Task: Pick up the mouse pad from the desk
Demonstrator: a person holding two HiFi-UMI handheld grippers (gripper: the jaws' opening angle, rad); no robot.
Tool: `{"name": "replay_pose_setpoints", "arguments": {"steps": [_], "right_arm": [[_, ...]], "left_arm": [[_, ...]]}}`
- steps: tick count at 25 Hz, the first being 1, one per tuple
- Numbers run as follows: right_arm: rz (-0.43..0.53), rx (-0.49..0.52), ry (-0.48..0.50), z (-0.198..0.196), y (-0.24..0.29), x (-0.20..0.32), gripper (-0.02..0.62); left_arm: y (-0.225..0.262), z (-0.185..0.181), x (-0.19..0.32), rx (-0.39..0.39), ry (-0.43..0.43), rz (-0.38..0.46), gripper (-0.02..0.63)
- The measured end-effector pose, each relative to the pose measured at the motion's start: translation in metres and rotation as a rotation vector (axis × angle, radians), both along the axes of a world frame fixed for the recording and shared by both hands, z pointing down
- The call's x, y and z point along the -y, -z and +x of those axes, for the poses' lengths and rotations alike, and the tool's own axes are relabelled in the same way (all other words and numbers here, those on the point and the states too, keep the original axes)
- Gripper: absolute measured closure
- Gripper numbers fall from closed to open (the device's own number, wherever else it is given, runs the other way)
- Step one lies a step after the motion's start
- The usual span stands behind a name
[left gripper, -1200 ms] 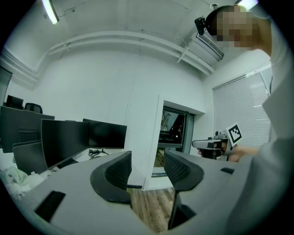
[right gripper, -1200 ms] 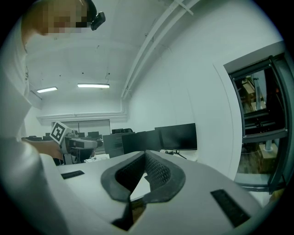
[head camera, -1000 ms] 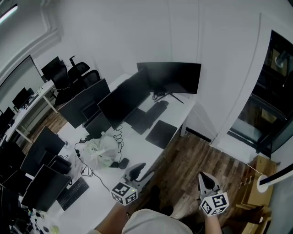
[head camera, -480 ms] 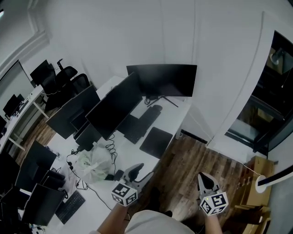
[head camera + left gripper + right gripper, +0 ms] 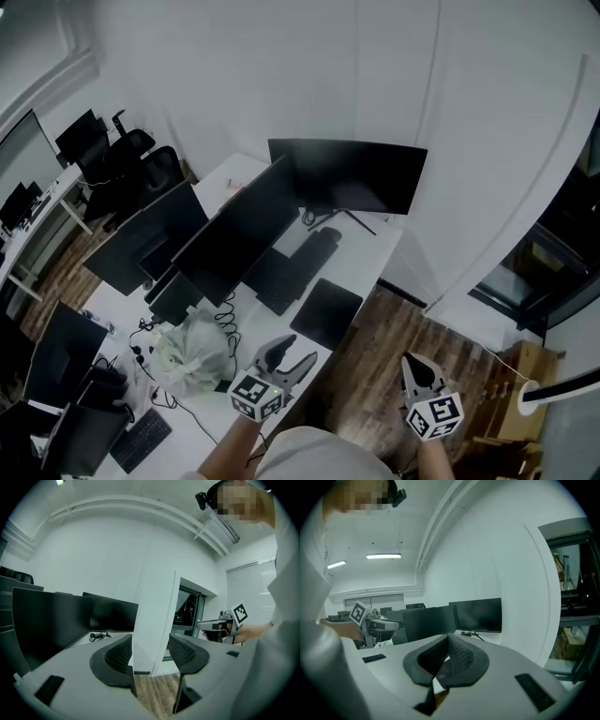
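The black mouse pad (image 5: 326,313) lies flat at the near edge of the white desk (image 5: 375,246), right of a black keyboard (image 5: 292,266). My left gripper (image 5: 293,351) (image 5: 151,649) hovers over the desk's near edge, just short of the pad and a little to its left. Its jaws are opening and nothing is between them. My right gripper (image 5: 413,363) (image 5: 449,642) is over the wooden floor (image 5: 389,349), right of the desk and apart from the pad. Its jaws meet at the tips and hold nothing.
Three dark monitors (image 5: 348,175) (image 5: 241,228) (image 5: 142,235) stand behind the keyboard and pad. A crumpled plastic bag (image 5: 190,345) and cables lie left of my left gripper. A white wall and a dark doorway (image 5: 553,253) are to the right. More desks and chairs stand far left.
The desk and mouse pad have drawn nearer to both grippers as the person moved forward. The pad now lies just ahead of the left gripper.
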State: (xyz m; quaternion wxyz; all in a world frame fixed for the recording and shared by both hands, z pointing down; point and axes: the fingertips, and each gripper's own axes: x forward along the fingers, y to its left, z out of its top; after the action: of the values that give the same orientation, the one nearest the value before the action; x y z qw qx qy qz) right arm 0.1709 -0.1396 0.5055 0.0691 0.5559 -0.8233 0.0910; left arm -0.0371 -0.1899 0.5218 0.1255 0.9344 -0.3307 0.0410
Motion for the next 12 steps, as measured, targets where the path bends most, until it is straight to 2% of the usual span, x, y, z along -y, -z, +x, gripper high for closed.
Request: {"name": "replay_pose_setpoints", "arguments": {"steps": [8, 12], "right_arm": [[-0.049, -0.028, 0.012, -0.027, -0.015, 0.056, 0.583], [-0.094, -0.040, 0.039, -0.032, -0.031, 0.074, 0.583]], "left_arm": [[-0.023, -0.018, 0.047, 0.028, -0.017, -0.036, 0.336], [-0.045, -0.019, 0.062, 0.055, -0.005, -0.089, 0.330]]}}
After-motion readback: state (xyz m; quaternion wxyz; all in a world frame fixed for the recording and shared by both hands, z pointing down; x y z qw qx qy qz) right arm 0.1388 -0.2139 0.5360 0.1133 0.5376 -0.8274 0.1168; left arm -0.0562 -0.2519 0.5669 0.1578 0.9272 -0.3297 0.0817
